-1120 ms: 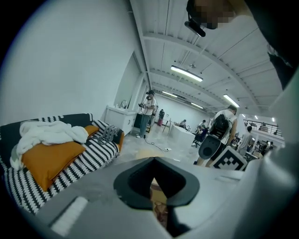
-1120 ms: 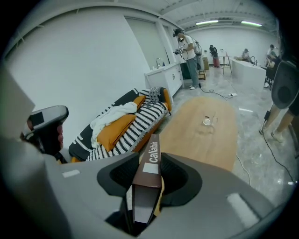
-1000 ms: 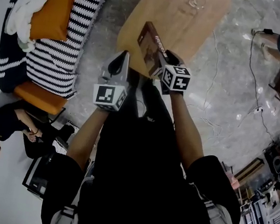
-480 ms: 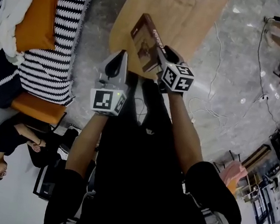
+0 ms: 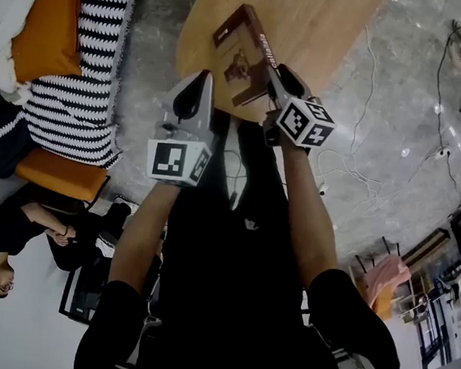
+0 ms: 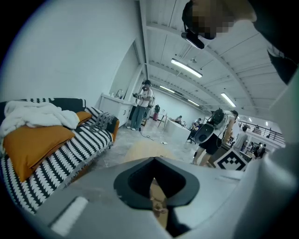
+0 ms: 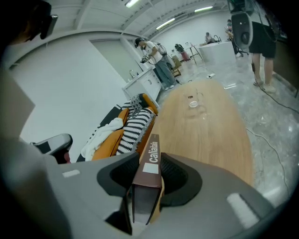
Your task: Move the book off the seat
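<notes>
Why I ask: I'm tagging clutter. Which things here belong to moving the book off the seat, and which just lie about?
Job in hand:
book, clamped in the right gripper
wooden table ahead
sofa
left gripper, empty

Lying about:
orange cushion
white blanket
floor cables
seated person

Oval wooden table point(image 7: 205, 135) — small clear object point(image 7: 194, 103) on top.

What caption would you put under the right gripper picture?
Right gripper, jaws shut on a brown book, wooden table ahead.
</notes>
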`<action>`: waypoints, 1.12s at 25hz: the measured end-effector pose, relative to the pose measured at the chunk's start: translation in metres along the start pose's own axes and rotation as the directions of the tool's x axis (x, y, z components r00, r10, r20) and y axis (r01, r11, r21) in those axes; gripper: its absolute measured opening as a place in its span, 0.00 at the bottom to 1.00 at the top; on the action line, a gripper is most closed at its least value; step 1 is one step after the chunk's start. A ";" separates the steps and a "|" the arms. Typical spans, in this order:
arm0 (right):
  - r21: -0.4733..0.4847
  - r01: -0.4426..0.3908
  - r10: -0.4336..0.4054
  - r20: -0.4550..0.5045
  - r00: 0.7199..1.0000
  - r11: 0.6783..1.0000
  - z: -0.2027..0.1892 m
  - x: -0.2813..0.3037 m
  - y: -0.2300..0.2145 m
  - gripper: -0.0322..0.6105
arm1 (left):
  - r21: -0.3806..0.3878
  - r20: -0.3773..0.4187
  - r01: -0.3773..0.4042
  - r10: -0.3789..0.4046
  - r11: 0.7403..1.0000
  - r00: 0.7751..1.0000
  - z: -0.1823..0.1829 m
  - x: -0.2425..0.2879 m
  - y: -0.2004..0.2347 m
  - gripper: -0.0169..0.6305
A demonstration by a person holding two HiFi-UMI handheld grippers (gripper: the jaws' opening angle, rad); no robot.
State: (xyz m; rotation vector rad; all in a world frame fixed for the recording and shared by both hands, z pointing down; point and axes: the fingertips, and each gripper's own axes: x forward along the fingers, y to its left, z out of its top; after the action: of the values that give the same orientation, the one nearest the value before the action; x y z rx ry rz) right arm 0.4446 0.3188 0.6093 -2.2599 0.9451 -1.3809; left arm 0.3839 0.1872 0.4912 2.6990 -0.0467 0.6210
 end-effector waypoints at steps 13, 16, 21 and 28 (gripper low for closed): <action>0.162 -0.221 0.194 0.168 0.967 0.962 -0.030 0.024 -0.034 0.29 | -0.042 -0.017 0.018 -0.019 0.999 1.000 -0.035 0.019 0.005 0.04; 0.200 -0.260 0.221 0.199 0.955 0.945 -0.036 0.031 -0.042 0.29 | -0.047 -0.021 0.020 -0.021 0.999 1.000 -0.042 0.027 0.009 0.03; 0.241 -0.315 0.259 0.237 0.936 0.918 -0.044 0.039 -0.052 0.29 | -0.053 -0.028 0.028 -0.029 0.998 0.999 -0.055 0.035 0.009 0.04; 0.316 -0.419 0.330 0.299 0.895 0.851 -0.063 0.049 -0.071 0.29 | -0.055 -0.044 0.040 -0.042 0.998 0.998 -0.072 0.038 0.009 0.04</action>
State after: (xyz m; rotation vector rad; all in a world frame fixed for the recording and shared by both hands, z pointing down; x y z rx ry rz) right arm 0.4303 0.3411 0.7128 -1.7817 0.8964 -0.9933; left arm 0.3873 0.2069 0.5707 2.6265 0.0035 0.6583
